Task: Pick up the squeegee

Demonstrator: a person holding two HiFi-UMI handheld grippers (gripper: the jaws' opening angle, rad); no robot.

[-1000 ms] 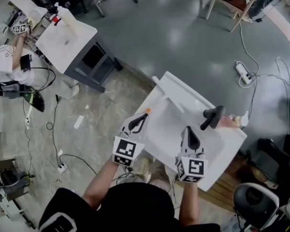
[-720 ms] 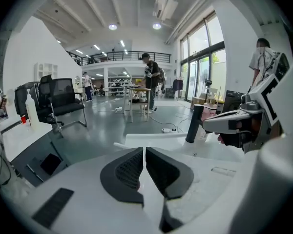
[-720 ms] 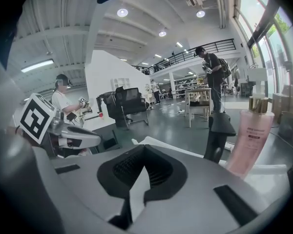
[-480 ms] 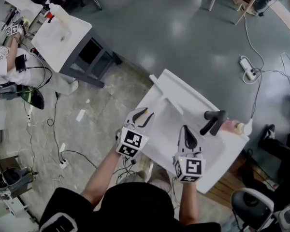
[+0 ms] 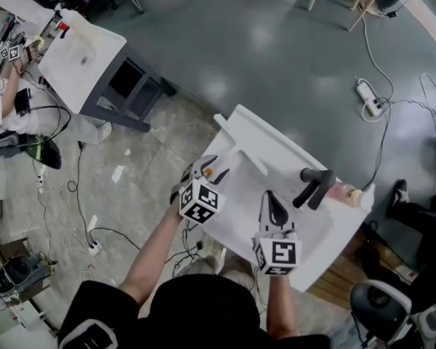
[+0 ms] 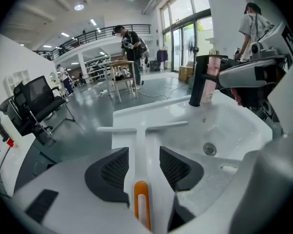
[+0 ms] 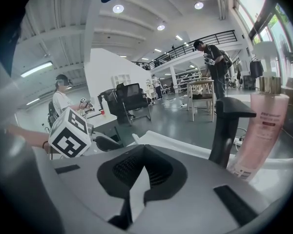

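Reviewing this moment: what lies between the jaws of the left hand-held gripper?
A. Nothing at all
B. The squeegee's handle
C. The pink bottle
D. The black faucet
B: in the left gripper view the white squeegee runs handle-first, orange end nearest, between the opening jaws of the left hand-held gripper, whose pads do not yet press on it.

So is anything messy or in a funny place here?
Nothing spilled or broken. The squeegee lies flat on the sink's rim instead of hanging up, and a power strip with loose cables lies on the floor.
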